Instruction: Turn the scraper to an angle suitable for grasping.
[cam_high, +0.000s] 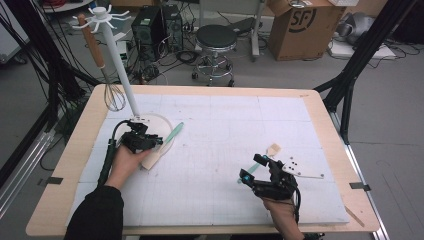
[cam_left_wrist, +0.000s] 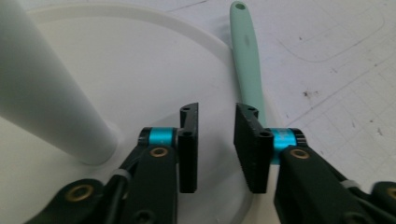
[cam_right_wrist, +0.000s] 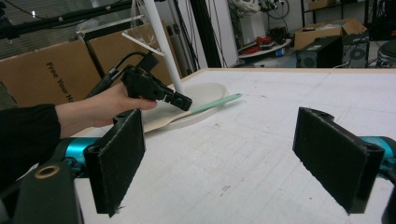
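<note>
A mint-handled spatula (cam_high: 175, 132) with a pale blade lies partly on the round white base (cam_high: 162, 122) of a hook stand (cam_high: 120, 65). My left gripper (cam_high: 159, 142) hovers over that base beside the handle. In the left gripper view its jaws (cam_left_wrist: 217, 114) stand a narrow gap apart with only the white base (cam_left_wrist: 140, 60) between them; the mint handle (cam_left_wrist: 247, 60) runs past the right jaw. My right gripper (cam_high: 251, 168) rests at the table's front right, wide open (cam_right_wrist: 219, 116) and empty, facing the left gripper (cam_right_wrist: 184, 102) and the spatula (cam_right_wrist: 217, 101).
A whisk (cam_high: 114, 95) with a wooden handle hangs from the stand. A small beige piece (cam_high: 273, 149) lies just beyond the right gripper. Behind the table stand a stool (cam_high: 215, 37), computer cases (cam_high: 150, 25) and a cardboard box (cam_high: 300, 25).
</note>
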